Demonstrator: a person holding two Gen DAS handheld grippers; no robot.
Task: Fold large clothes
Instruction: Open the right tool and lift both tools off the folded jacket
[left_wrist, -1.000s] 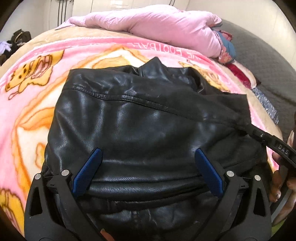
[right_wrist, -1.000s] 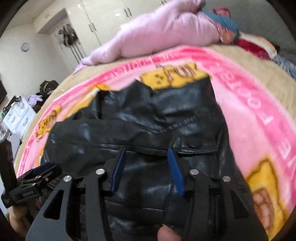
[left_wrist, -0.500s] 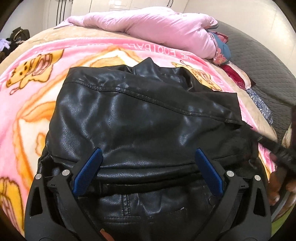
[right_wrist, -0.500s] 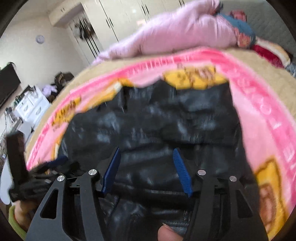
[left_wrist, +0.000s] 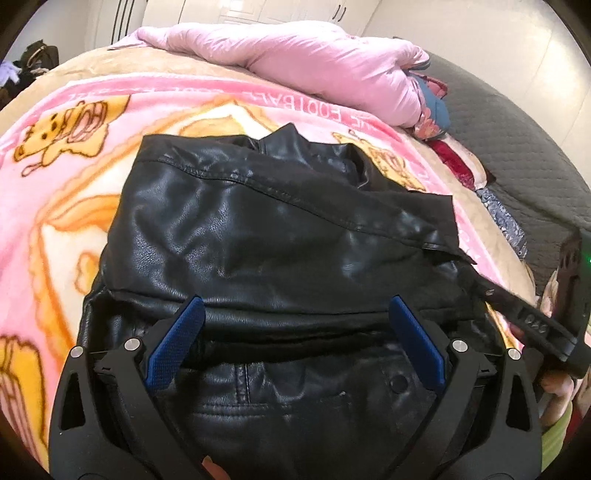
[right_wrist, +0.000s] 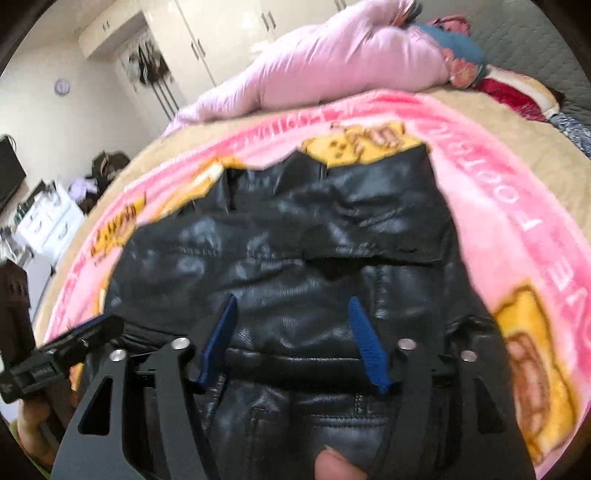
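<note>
We see the glossy, creased black leather jacket (left_wrist: 280, 236), stitched seams showing, folded in the middle of the plush pink cartoon blanket (left_wrist: 74, 177), whose border reads "FOOTBALL". A puffy pink quilt (left_wrist: 295, 62) lies at the far edge. Our left gripper (left_wrist: 293, 339) gapes wide, our right gripper (right_wrist: 291, 339) half open, both empty. Since before, both have drawn back, exposing the jacket's lower pocket.

Jacket (left_wrist: 280, 236) lies on blanket (left_wrist: 74, 206), duvet (left_wrist: 295, 62) behind it.
</note>
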